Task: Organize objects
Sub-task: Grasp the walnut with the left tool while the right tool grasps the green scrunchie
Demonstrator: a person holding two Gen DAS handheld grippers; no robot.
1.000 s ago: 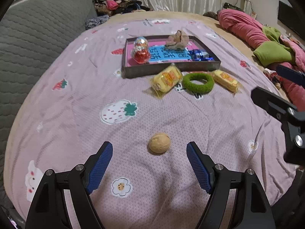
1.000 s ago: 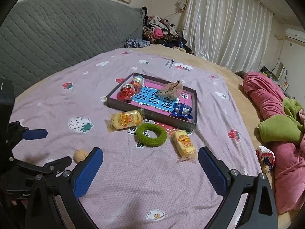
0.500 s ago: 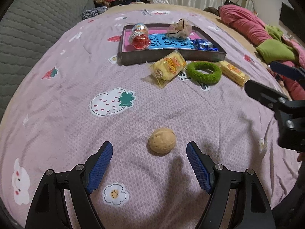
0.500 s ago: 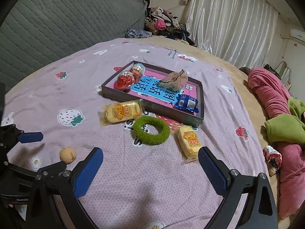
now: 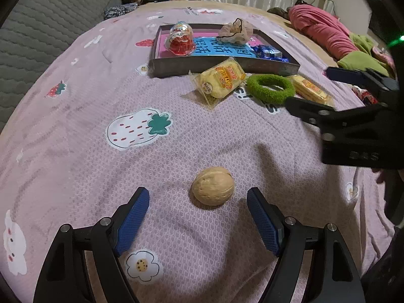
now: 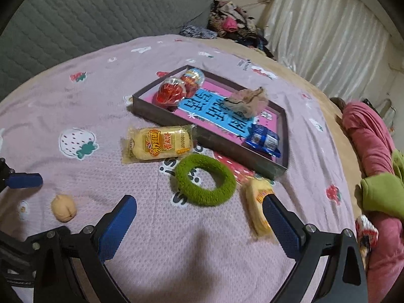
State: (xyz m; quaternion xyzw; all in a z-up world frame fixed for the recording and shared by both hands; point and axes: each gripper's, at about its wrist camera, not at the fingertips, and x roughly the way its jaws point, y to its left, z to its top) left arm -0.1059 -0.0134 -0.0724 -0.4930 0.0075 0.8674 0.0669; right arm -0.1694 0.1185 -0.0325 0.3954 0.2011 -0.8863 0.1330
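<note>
A walnut (image 5: 212, 185) lies on the purple bedspread just ahead of my open left gripper (image 5: 198, 217), roughly centred between its blue fingers; it also shows in the right wrist view (image 6: 63, 207). My open right gripper (image 6: 199, 223) hovers over a green fuzzy ring (image 6: 205, 183), with a small yellow snack pack (image 6: 258, 208) beside its right finger. A larger yellow cake pack (image 6: 159, 142) lies in front of a dark box tray (image 6: 209, 139). The tray holds two red toy capsules (image 6: 171, 92), a beige scrunchie (image 6: 247, 99) and a blue wrapper (image 6: 263, 139).
A grey quilted headboard (image 6: 88, 17) stands at the left. Piled clothes (image 6: 232, 22) lie at the far side by the curtain. A pink and green blanket (image 6: 373, 151) lies along the bed's right edge. The right gripper (image 5: 353, 116) shows at the right of the left wrist view.
Both grippers have moved down and forward. The walnut now sits closer between the left fingers, and the green ring is closer under the right gripper. Jaws stay open.
</note>
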